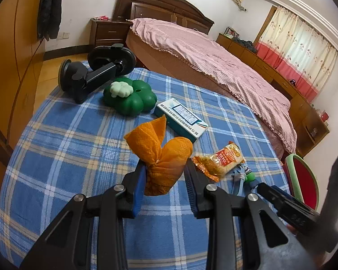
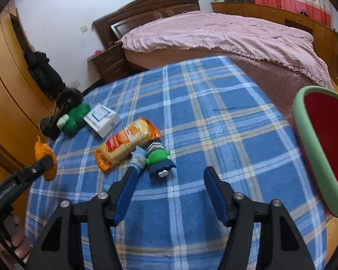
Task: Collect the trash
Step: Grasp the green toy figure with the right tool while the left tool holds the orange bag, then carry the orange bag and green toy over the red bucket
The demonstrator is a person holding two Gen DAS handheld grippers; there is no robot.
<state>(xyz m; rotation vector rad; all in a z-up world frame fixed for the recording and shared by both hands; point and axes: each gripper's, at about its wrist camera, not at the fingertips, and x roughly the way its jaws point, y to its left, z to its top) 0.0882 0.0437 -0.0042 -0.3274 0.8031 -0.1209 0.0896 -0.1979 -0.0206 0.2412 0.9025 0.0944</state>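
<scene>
My left gripper [image 1: 165, 168] is shut on a crumpled orange paper napkin [image 1: 162, 153] and holds it above the blue plaid blanket [image 1: 78, 135]; the napkin also shows at the left of the right wrist view [image 2: 45, 157]. An orange snack wrapper [image 1: 218, 160] lies to its right, and shows in the right wrist view [image 2: 126, 142]. A white and teal box [image 1: 180, 119] lies beyond. My right gripper [image 2: 171, 175] is open and empty over the blanket, just right of a small green doll [image 2: 157, 159]. A red bin with a green rim [image 2: 322, 148] stands at the right.
A green clover-shaped toy [image 1: 130, 97] and a black suction mount [image 1: 94, 72] lie at the far left of the blanket. A bed with a pink cover [image 1: 214, 67] stands behind. A wooden wardrobe [image 1: 11, 78] is on the left.
</scene>
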